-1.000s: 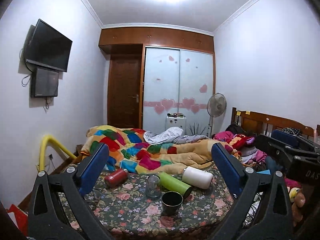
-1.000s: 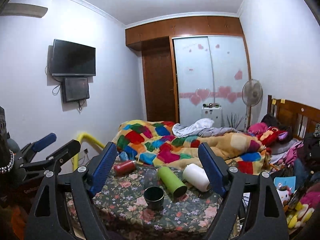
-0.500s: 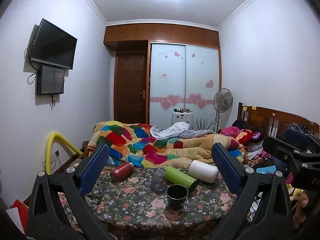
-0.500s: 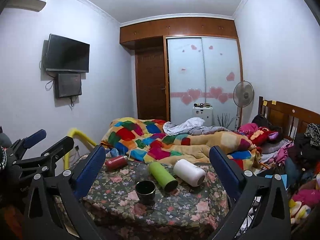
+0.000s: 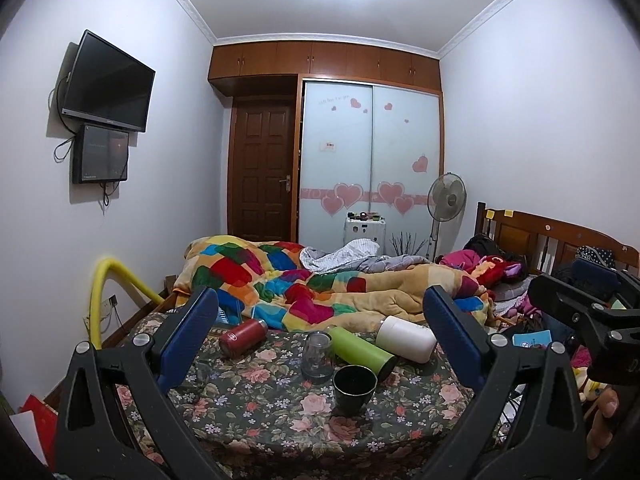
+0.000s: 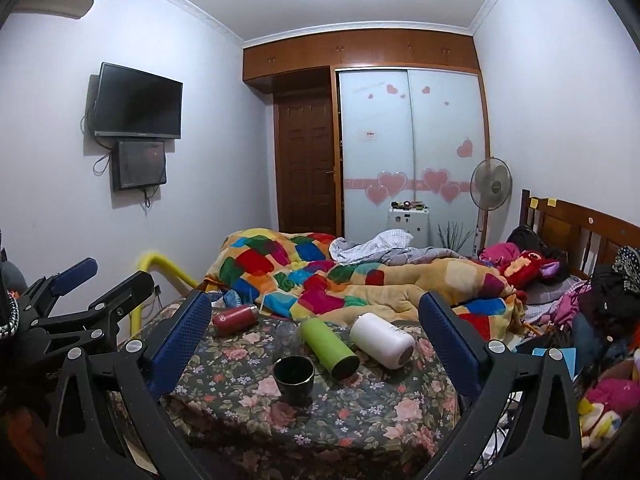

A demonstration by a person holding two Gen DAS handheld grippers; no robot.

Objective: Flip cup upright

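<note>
The dark cup stands upright, well ahead of the right hand-held gripper.

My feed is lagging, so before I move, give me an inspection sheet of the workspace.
Surface: floral cloth over the table.
Job's things: red bottle, green bottle and white bottle lie on their sides; dark cup upright, mouth up; clear glass standing.
Clutter: quilt behind the bottles.
Grippers: left tool and right tool open, holding nothing.
Cables: wires hanging under the television.
Surroundings: fan, wardrobe.
</note>
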